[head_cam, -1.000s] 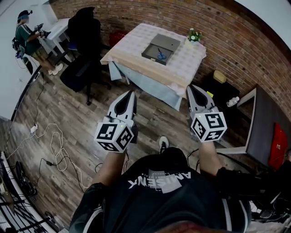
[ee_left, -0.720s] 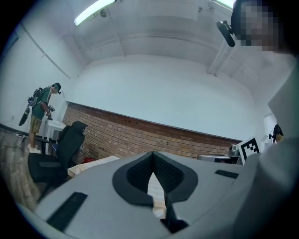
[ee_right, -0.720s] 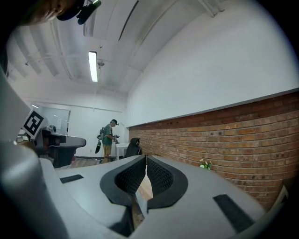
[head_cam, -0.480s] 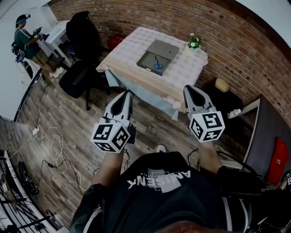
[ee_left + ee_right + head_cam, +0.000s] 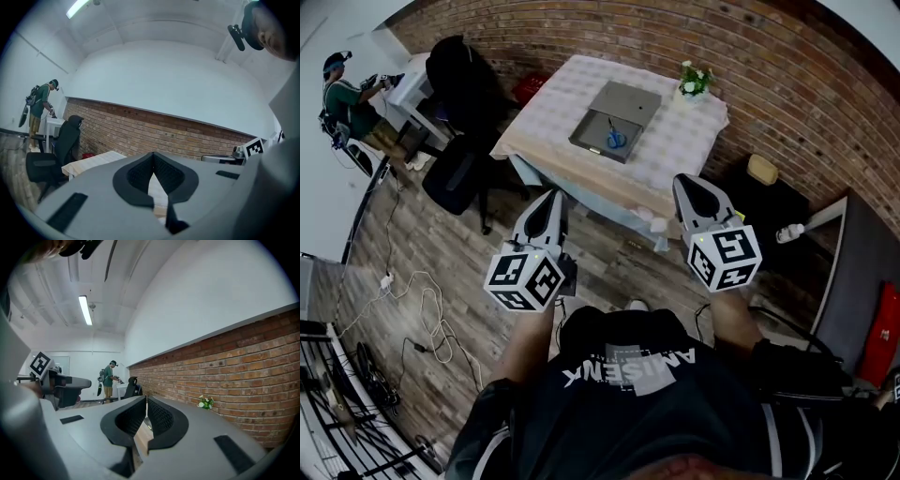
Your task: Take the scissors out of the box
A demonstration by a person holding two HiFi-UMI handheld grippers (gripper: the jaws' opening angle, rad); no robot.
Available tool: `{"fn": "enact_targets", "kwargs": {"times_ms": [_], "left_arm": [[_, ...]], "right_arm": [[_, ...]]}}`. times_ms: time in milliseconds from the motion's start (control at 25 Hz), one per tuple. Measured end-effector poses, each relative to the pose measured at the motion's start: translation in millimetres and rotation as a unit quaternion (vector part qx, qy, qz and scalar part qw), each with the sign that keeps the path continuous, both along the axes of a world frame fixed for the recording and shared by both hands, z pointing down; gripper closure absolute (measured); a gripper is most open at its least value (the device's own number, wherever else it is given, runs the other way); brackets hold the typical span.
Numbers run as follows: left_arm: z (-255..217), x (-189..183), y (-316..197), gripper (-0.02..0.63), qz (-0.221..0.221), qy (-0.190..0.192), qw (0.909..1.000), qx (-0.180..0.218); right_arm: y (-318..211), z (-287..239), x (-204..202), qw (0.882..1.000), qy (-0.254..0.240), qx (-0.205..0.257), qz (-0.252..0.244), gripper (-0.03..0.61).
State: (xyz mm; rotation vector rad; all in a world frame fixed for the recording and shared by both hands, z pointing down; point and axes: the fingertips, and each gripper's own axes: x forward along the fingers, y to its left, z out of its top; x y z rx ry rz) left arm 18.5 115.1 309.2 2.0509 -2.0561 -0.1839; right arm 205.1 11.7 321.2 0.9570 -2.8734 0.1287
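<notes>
A grey open box (image 5: 616, 109) lies on the table (image 5: 684, 141) with the checked cloth, by the brick wall. Blue-handled scissors (image 5: 615, 139) rest inside the box's lower tray. Both grippers are held level in front of the person, short of the table's near edge, over the wooden floor. The left gripper (image 5: 551, 199) is shut and empty; in its own view the left gripper (image 5: 153, 154) has its pads meeting, with the table corner (image 5: 91, 163) beyond. The right gripper (image 5: 686, 183) is shut too, with nothing between the pads of the right gripper (image 5: 146, 398).
Black office chairs (image 5: 457, 169) stand left of the table. A small flower pot (image 5: 694, 80) sits at the table's far corner. A dark low cabinet (image 5: 769, 202) is on the right. Cables (image 5: 412, 300) trail over the floor. Another person (image 5: 342, 94) stands far left.
The person has walked toward the table, so it sits nearer and lower in the head view. Both grippers came along, still shut and side by side.
</notes>
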Motion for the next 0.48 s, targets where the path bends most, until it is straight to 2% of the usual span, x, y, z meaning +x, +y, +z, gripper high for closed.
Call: {"fn": "enact_targets", "kwargs": {"times_ms": [160, 280, 400, 480], "left_arm": [[4, 5, -20, 0.601, 0.017, -0.006, 0.9998, -0.004], [4, 7, -35, 0.601, 0.036, -0.001, 0.9993, 0.005], [3, 7, -51, 0.601, 0.064, -0.019, 0.9976, 0.017], [6, 0, -65, 0.601, 0.075, -0.018, 0.9969, 0.018]], "right_arm": [[-14, 4, 0, 1.0, -0.003, -0.004, 0.0, 0.535], [-23, 6, -2, 1.0, -0.005, -0.009, 0.008, 0.535], [-31, 6, -8, 1.0, -0.006, -0.007, 0.018, 0.535], [-41, 7, -14, 1.0, 0.001, -0.002, 0.03, 0.535]]}}
